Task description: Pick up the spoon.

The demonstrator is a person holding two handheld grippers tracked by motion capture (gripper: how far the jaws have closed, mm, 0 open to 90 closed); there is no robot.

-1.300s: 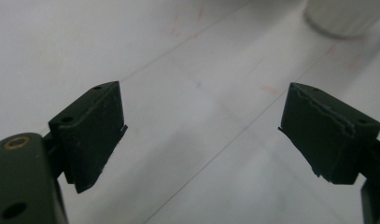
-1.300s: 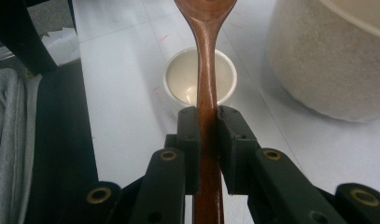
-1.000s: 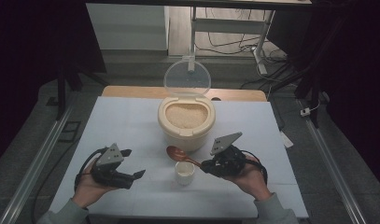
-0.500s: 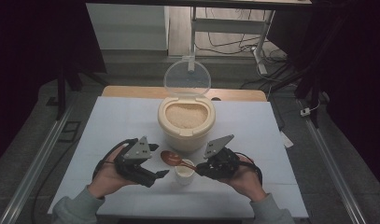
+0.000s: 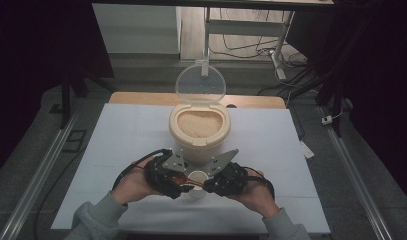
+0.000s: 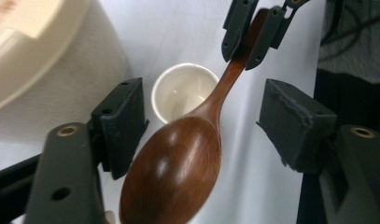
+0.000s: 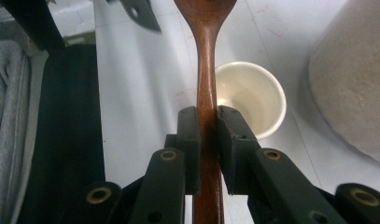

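A brown wooden spoon [image 6: 176, 163] hangs level over the table, its handle passing above a small empty white cup [image 6: 180, 91]. My right gripper [image 7: 207, 135] is shut on the spoon's handle [image 7: 206, 70]. The left gripper [image 6: 204, 121] straddles the spoon's bowl and its jaws have just been closing. A gap still shows between the bowl and the right-hand pad [image 6: 290, 123], so the jaws stand open. In the high view both grippers, left [image 5: 177, 186] and right [image 5: 211, 186], meet over the cup [image 5: 197, 176] in front of the rice container [image 5: 200, 127].
The cream rice container is full of rice and its clear lid [image 5: 201, 84] stands open behind it. The white table sheet [image 5: 126, 130] reaches to both sides. Cables [image 5: 246, 47] and a desk frame lie on the floor beyond the table.
My left gripper has come in from the left and up to the spoon's bowl, and its jaws have narrowed around it. The right gripper has shifted slightly left with the spoon.
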